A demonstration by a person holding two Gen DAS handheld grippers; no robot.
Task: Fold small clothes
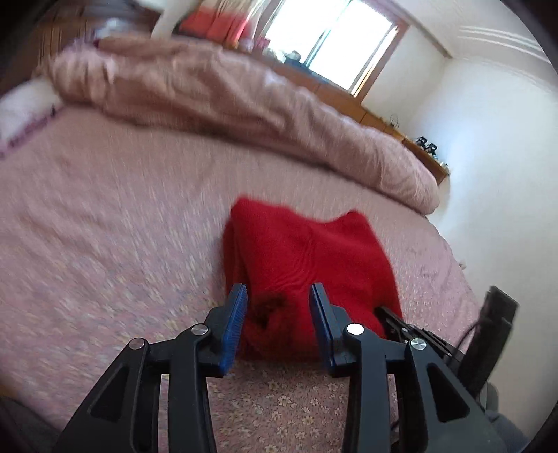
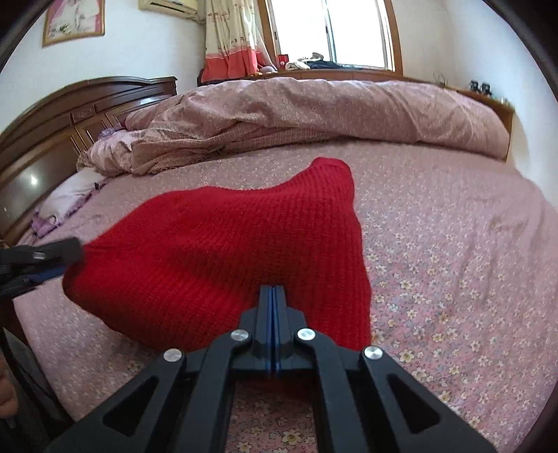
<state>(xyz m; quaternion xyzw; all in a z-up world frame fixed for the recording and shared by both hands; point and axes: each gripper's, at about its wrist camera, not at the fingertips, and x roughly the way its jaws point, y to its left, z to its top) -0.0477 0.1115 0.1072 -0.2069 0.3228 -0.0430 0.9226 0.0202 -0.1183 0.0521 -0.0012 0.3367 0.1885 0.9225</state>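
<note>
A red knitted garment point(image 1: 307, 265) lies on the pink flowered bed sheet point(image 1: 104, 226), partly lifted at its near edge. In the left wrist view my left gripper point(image 1: 279, 296) is open, its blue-padded fingers astride the garment's near edge. In the right wrist view my right gripper point(image 2: 273, 291) is shut on the near edge of the red garment point(image 2: 223, 251) and holds it raised. The left gripper point(image 2: 45, 265) shows there at the garment's left corner. The right gripper's body point(image 1: 411, 331) shows at the garment's right side in the left wrist view.
A bunched pink duvet point(image 2: 314, 111) lies across the far side of the bed. A dark wooden headboard point(image 2: 62, 118) stands at the left. A pillow point(image 2: 66, 198) lies near it. A window point(image 2: 331, 31) and wooden ledge are behind the bed.
</note>
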